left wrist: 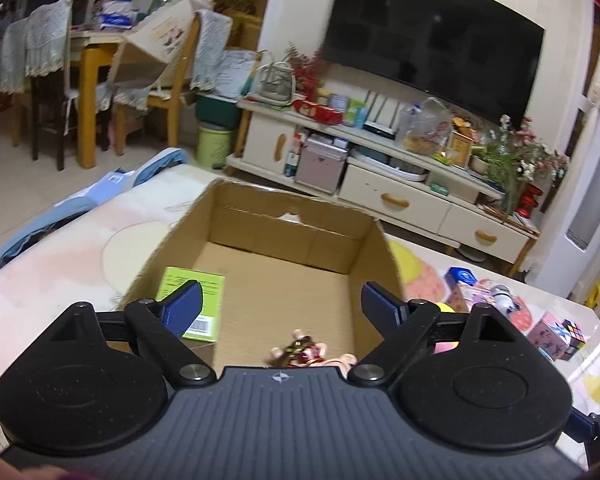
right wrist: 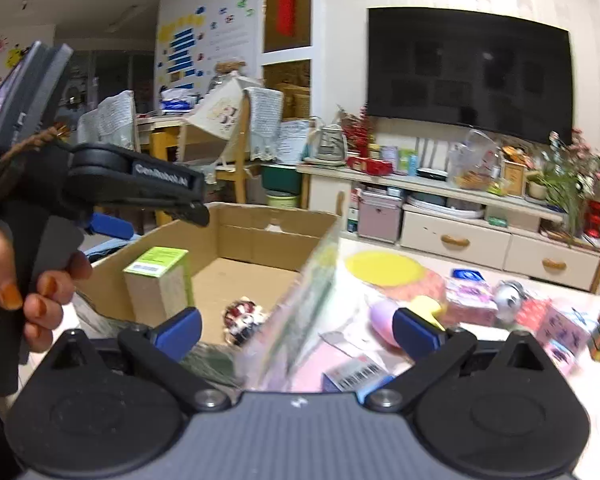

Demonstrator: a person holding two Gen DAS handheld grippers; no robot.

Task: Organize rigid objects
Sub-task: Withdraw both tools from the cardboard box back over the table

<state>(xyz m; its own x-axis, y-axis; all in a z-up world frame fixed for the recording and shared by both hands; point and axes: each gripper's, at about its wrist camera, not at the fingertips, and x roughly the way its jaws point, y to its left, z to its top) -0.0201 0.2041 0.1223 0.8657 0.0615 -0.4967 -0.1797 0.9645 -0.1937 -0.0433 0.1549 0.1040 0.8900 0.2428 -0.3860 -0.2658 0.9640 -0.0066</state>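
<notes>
**Both grippers spread, holding nothing**

Left gripper [left wrist: 281,303] w/ fingers apart over open brown cardboard box [left wrist: 332,216]. Right gripper [right wrist: 298,327] also apart, at box edge. Inside: small red-white figurine [right wrist: 244,318], green rectangular carton [left wrist: 196,300]. Multicoloured puzzle cube [left wrist: 576,332] on table beyond.

The cardboard box [left wrist: 260,240] is plain brown corrugated paperboard, matt and a little rough, with a torn rim. The green carton [left wrist: 196,304] inside it is smooth printed paper. The fingers [left wrist: 182,308] carry blue ribbed pads on matt black plastic arms with small metal pivots. The surface [left wrist: 60,264] looks glossy. The Rubik's cube [left wrist: 576,334] is shiny plastic.
</notes>
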